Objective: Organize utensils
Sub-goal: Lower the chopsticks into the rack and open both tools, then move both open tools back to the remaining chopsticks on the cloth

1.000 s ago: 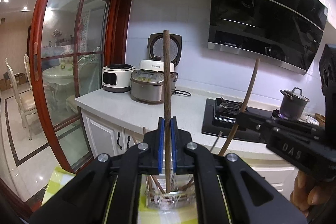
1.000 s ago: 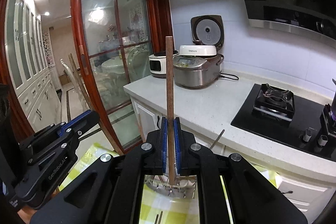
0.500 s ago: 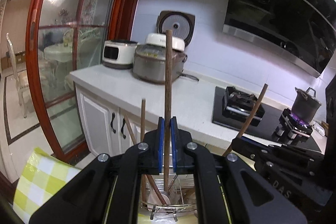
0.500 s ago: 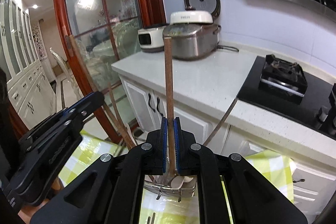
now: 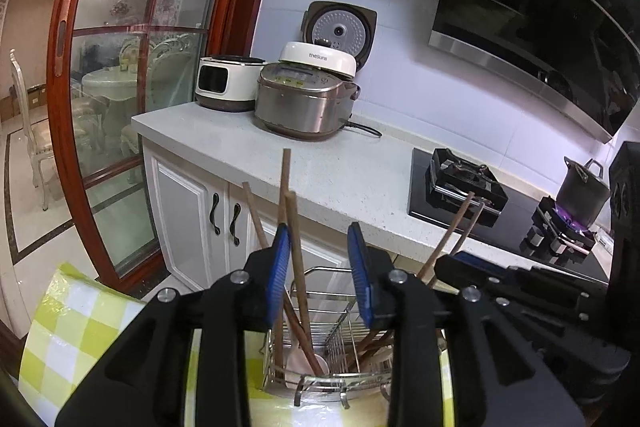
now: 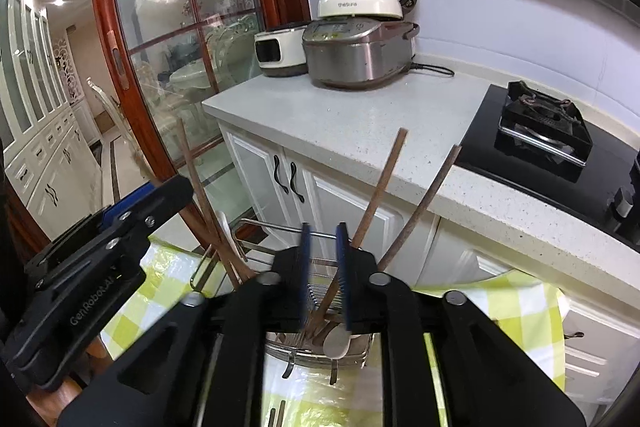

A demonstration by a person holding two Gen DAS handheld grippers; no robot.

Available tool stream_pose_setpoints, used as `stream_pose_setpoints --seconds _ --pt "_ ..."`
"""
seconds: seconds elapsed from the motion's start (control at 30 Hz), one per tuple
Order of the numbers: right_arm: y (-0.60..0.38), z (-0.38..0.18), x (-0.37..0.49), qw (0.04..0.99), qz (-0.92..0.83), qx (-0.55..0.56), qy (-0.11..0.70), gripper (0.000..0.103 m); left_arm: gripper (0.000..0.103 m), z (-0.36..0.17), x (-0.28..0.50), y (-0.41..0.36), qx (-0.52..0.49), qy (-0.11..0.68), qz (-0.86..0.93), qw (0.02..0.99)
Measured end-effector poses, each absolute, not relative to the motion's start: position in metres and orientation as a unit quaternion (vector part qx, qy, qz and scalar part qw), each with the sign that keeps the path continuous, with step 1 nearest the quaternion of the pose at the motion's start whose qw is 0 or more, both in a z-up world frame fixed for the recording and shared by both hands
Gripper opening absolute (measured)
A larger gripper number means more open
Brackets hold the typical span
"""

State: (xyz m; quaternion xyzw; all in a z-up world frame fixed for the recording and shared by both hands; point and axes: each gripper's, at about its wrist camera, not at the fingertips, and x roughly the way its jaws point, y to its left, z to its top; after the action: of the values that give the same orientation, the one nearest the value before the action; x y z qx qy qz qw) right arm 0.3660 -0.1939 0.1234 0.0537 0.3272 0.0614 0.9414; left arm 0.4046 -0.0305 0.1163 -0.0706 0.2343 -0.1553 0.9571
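A wire utensil basket stands on the yellow-checked cloth, also in the right wrist view. Several wooden-handled utensils lean in it. My left gripper is open just above the basket, and a wooden utensil leans free against its left pad. My right gripper is open a little above the basket, and a wooden utensil leans free past its right pad. Each gripper shows at the side of the other's view.
The yellow-checked cloth covers the near table. Behind it runs a white counter with rice cookers, a black hob and a pot on a lit burner. A red-framed glass door is at left.
Both grippers have come down to the basket and opened. The two wooden utensils they held upright now lean loose in the basket.
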Motion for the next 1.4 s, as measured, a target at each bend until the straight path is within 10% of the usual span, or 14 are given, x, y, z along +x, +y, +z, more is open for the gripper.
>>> stream_pose_setpoints --seconds 0.1,0.5,0.9,1.4 --pt "-0.194 0.135 0.354 0.952 0.046 0.041 0.301 0.07 0.032 0.121 0.394 -0.027 -0.071 0.229 -0.158 0.958" --pt "-0.232 0.138 0.269 0.964 -0.011 0.054 0.26 0.08 0.037 0.13 0.322 0.006 -0.1 0.214 -0.162 0.958" --pt "-0.248 -0.009 0.179 0.922 -0.041 0.066 0.38 0.083 0.028 -0.039 0.241 -0.017 -0.074 0.42 -0.155 0.891" --pt "-0.25 -0.024 0.161 0.916 -0.044 0.054 0.395 0.083 0.02 -0.079 0.235 -0.05 -0.029 0.464 -0.152 0.872"
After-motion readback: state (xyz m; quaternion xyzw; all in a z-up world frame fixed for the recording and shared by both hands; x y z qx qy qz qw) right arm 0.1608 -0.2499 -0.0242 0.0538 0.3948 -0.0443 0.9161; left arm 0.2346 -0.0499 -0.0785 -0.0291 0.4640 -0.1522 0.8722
